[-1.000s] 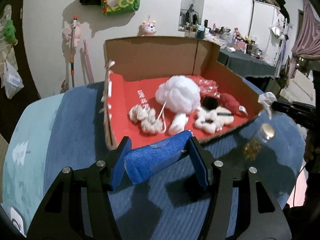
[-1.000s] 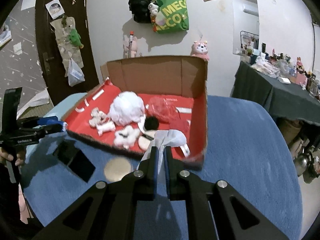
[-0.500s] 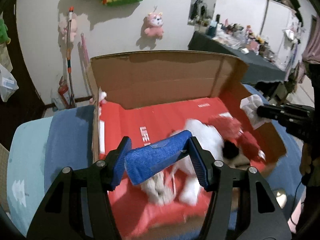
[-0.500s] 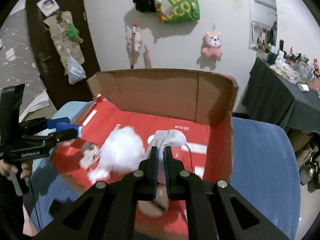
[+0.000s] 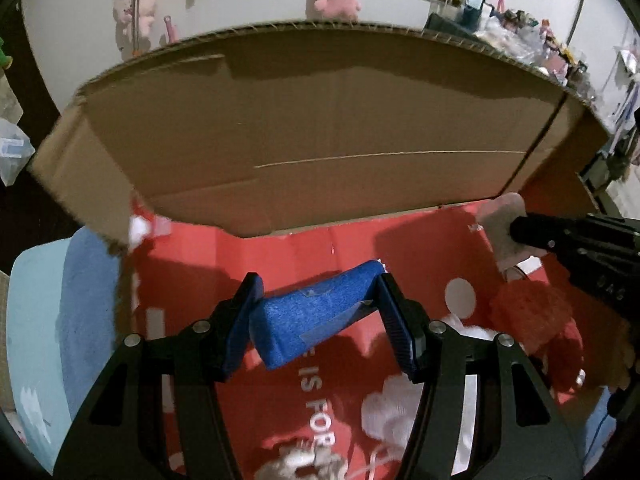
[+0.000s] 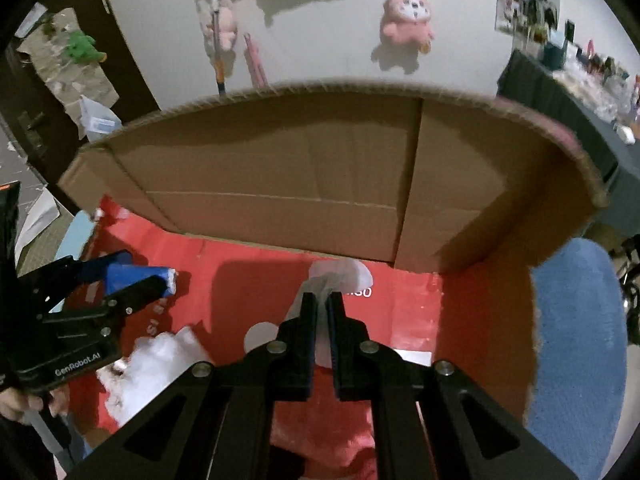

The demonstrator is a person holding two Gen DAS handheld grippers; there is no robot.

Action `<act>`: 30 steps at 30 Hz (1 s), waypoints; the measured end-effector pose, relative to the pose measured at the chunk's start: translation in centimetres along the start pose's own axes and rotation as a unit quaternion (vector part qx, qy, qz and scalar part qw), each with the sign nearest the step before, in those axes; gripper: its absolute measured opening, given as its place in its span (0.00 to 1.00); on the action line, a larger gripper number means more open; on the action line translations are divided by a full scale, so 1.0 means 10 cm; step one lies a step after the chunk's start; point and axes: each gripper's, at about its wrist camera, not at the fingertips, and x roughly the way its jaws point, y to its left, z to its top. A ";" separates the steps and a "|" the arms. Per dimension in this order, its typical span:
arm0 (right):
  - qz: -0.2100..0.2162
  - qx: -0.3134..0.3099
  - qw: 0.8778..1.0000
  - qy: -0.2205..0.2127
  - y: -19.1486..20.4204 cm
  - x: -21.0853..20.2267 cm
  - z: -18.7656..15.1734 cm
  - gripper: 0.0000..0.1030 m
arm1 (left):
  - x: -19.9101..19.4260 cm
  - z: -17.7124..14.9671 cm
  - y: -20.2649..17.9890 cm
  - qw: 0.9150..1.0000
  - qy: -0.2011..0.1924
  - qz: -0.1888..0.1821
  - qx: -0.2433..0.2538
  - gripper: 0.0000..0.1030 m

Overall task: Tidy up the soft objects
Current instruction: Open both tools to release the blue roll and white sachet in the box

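Cardboard now fills both views: half a second ago we hung at the rim, and we have since pushed deep over the box's [image 5: 320, 128] red floor. Our left gripper [image 5: 320, 316] keeps its jaws clamped on the blue foam block [image 5: 316, 312], held above the floor. Our right gripper [image 6: 322, 312] pinches the white cloth [image 6: 340, 274], jaws nearly closed, near the back wall. White fluff [image 6: 160, 364] and a red plush [image 5: 532, 316] lie below. Bare red floor lies ahead of both grippers.
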 end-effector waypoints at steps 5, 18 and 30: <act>-0.015 0.002 0.999 0.031 -0.05 0.26 0.01 0.07 | 0.16 0.06 -0.01 1.000 0.015 0.011 -0.006 0.55; -0.025 0.007 0.999 0.045 -0.15 0.33 -0.01 0.16 | 0.29 0.01 0.01 1.000 0.025 0.017 0.005 0.58; -0.065 -0.019 0.997 0.042 -0.05 0.22 -0.04 0.53 | 0.14 -0.01 -0.05 1.000 0.009 0.020 0.012 0.70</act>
